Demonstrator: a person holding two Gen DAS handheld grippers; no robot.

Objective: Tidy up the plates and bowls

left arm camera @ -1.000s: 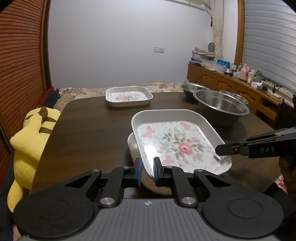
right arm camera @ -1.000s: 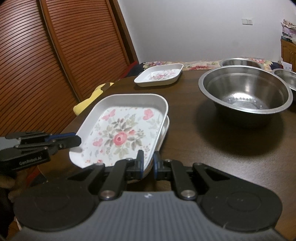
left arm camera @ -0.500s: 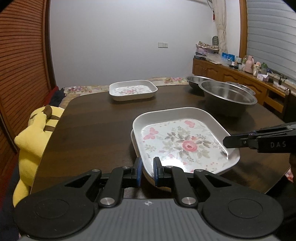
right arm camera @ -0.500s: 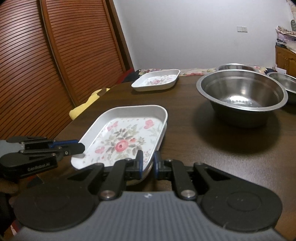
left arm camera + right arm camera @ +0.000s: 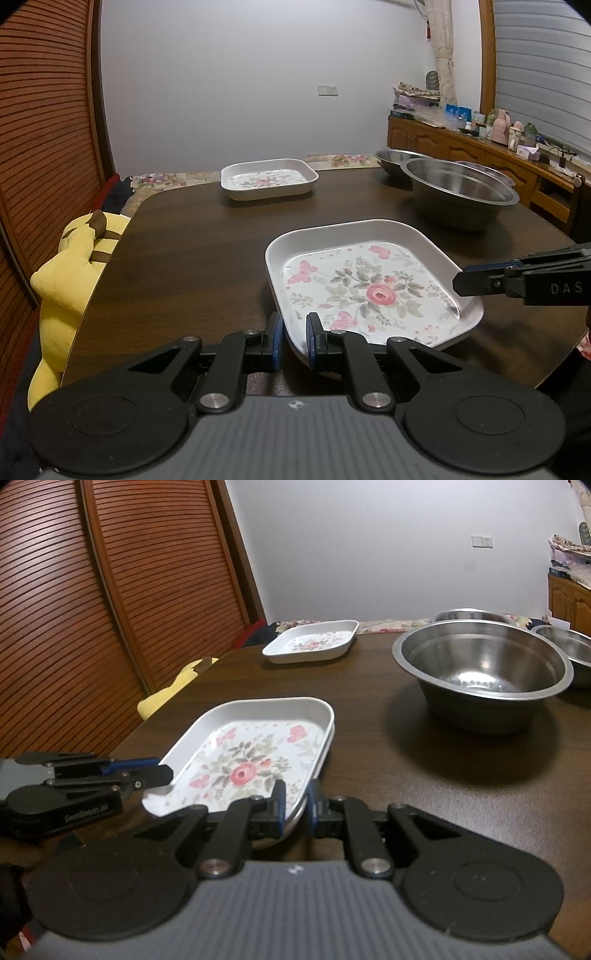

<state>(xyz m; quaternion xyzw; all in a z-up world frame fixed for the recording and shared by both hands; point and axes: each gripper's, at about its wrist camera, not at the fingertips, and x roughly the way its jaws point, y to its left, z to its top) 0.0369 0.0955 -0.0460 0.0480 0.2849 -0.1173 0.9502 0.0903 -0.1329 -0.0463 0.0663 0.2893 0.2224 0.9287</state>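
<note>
Left wrist view: a white floral dish (image 5: 373,291), square with rounded corners and a pink rose at its centre, sits at the near edge of the dark wooden table (image 5: 192,258). The left gripper (image 5: 293,341) has its blue-padded fingers pinched onto the dish's near-left rim. The right gripper (image 5: 480,282) reaches in from the right with its tip at the opposite rim; from here I cannot tell whether it presses.

In the right wrist view the same dish (image 5: 251,757) shows a second rim (image 5: 330,738) just under its far right edge, so two dishes are nested there. The right gripper (image 5: 295,806) has its jaws nearly together astride the stack's near rim, gripping it, while the left gripper (image 5: 162,773) clamps the corner on the other side.

A third floral dish (image 5: 269,179) stands alone, well apart, toward the far end of the table. That makes three floral dishes in all.

There are three steel bowls: a large one (image 5: 460,192) on the right side of the table, a second (image 5: 400,160) behind it, and a third (image 5: 569,655) just beside it further right.

A yellow plush toy (image 5: 70,280) slumps off the table's left edge, against brown slatted doors (image 5: 110,602). A wooden sideboard (image 5: 480,155) crowded with small items lines the right wall.
</note>
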